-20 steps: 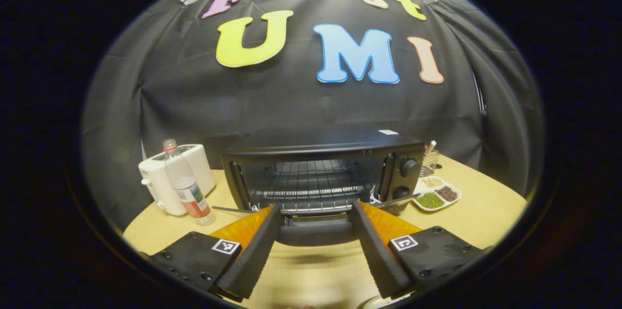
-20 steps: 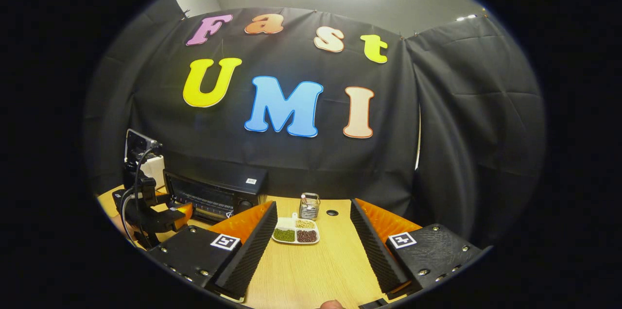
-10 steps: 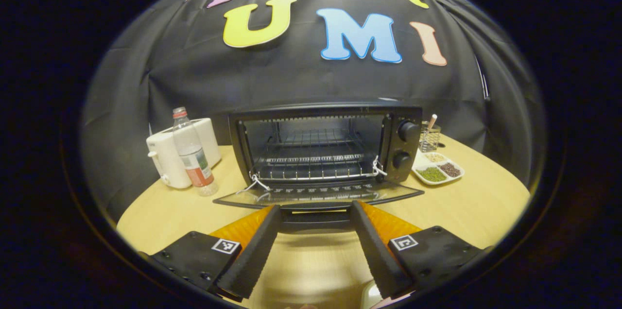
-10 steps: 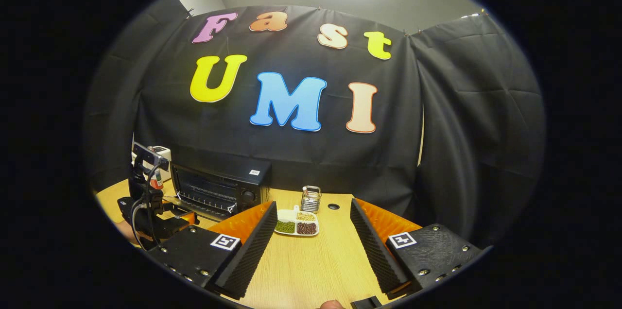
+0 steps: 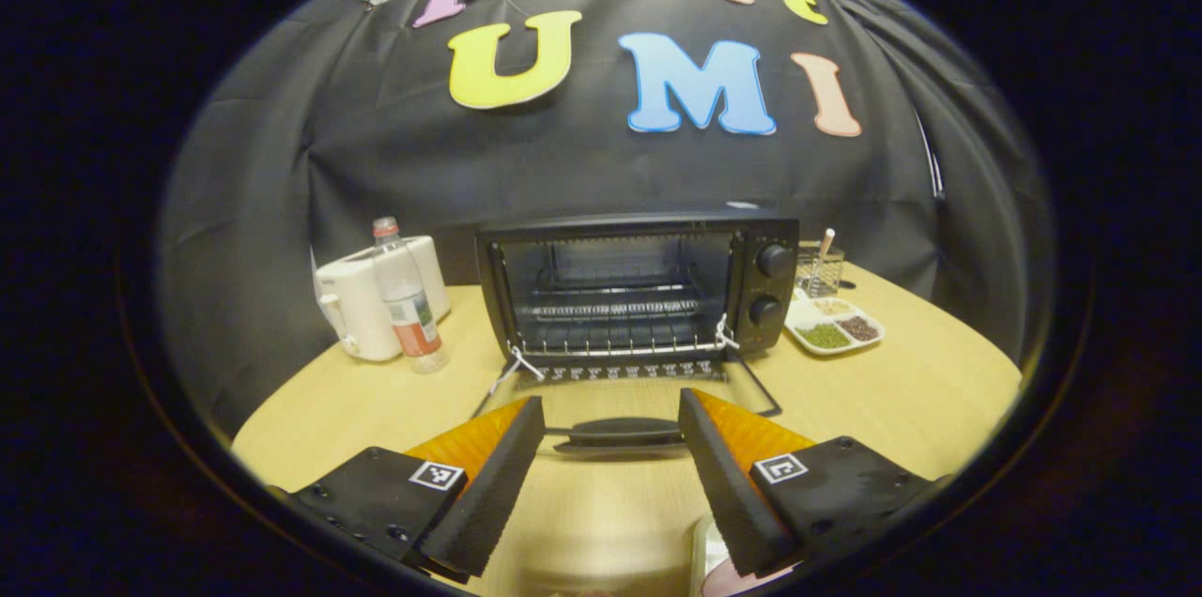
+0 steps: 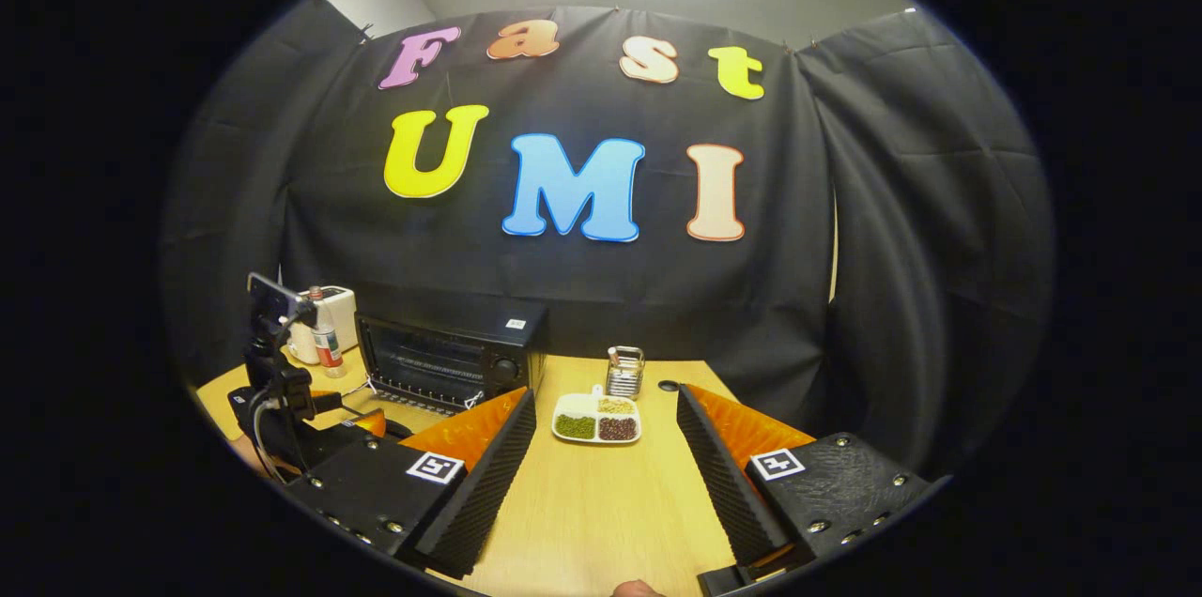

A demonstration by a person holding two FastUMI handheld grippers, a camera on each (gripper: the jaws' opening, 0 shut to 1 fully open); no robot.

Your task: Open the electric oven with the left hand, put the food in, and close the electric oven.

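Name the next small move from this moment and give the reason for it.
Probably bring the right gripper forward to the divided food tray. The oven door lies flat, its handle free between the open left gripper fingers, and the rack looks bare. The right gripper is open and holds nothing, the tray just ahead of it.

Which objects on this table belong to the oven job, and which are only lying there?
Job: black electric oven, door open; white divided dish of beans; left hand-held gripper.
Lying about: white toaster; clear plastic bottle; wire holder.
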